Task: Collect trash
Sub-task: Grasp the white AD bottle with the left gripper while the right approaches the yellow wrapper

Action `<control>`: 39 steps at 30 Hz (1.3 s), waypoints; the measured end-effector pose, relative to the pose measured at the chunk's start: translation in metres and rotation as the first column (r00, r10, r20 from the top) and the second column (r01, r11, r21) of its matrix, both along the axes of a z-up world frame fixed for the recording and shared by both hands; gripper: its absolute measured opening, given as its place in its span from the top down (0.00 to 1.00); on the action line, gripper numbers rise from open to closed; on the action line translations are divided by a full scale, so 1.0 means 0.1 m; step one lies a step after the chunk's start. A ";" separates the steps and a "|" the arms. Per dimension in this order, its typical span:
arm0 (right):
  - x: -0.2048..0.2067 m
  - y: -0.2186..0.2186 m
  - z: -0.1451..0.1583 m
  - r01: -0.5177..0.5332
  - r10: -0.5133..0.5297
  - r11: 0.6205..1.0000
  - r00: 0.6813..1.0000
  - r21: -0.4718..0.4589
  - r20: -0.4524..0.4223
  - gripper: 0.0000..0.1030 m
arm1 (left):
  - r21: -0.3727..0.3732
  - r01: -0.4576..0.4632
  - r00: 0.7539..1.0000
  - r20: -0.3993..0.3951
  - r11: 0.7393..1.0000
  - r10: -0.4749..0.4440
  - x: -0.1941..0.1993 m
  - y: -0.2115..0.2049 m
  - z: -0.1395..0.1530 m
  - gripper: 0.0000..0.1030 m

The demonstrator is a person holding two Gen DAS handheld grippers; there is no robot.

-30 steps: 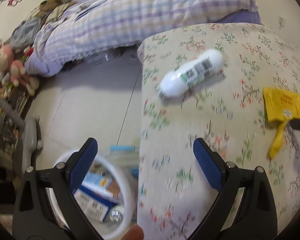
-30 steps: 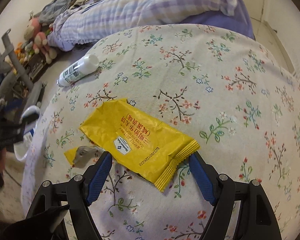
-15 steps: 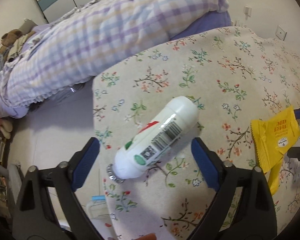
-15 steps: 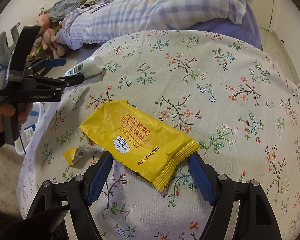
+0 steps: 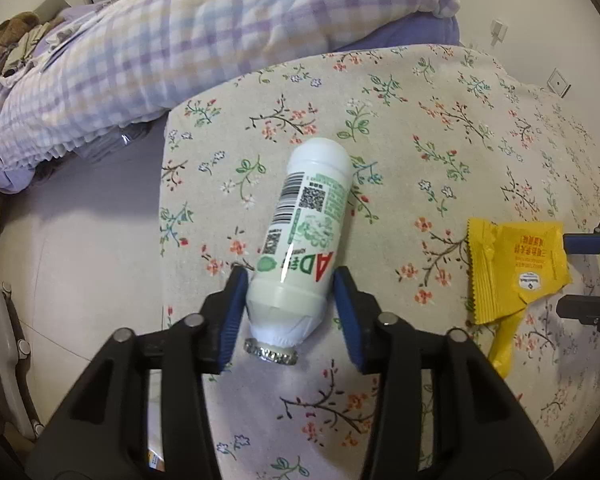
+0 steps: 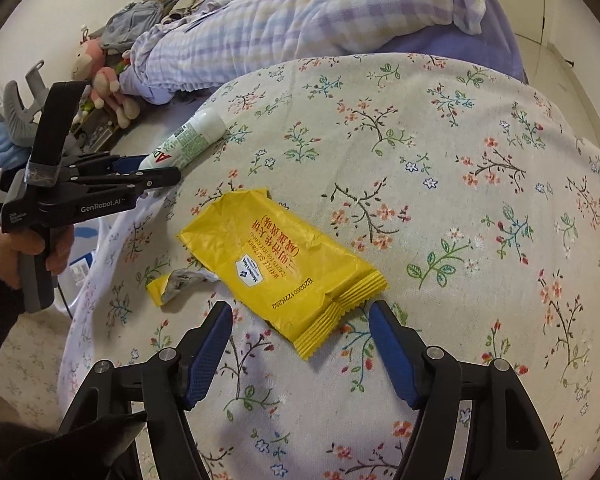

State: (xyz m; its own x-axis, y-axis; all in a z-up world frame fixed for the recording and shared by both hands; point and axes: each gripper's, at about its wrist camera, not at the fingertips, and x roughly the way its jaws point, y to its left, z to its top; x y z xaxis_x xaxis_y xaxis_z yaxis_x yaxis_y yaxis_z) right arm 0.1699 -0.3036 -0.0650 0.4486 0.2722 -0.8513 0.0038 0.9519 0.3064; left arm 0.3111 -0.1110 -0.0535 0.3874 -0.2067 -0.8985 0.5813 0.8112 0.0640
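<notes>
A white plastic bottle [image 5: 306, 236] with a green label lies on its side on the floral cloth, neck toward me. My left gripper [image 5: 290, 284] has closed around its lower body, blue pads touching both sides. The bottle [image 6: 188, 138] and left gripper [image 6: 152, 170] also show in the right wrist view. A yellow snack wrapper [image 6: 280, 268] lies flat on the cloth, with a torn yellow scrap [image 6: 172, 282] to its left. My right gripper [image 6: 300, 322] is open, its fingers either side of the wrapper's near end. The wrapper [image 5: 516, 264] shows in the left wrist view too.
The floral cloth [image 6: 460, 184] covers a raised surface whose left edge drops to the floor. A checked purple quilt [image 5: 204, 36] lies on the bed behind. A white bin [image 6: 80, 264] with trash stands on the floor to the left. Plush toys [image 6: 100, 80] sit at far left.
My left gripper moved forward over the cloth and closed from wide open onto the bottle. My right gripper narrowed a little around the wrapper's near end.
</notes>
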 end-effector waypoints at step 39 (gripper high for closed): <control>-0.32 -0.01 0.31 0.073 -0.073 0.997 0.995 0.010 0.065 0.59 | -0.183 -0.448 0.894 -0.106 0.875 0.435 -1.28 0.74 0.38 0.61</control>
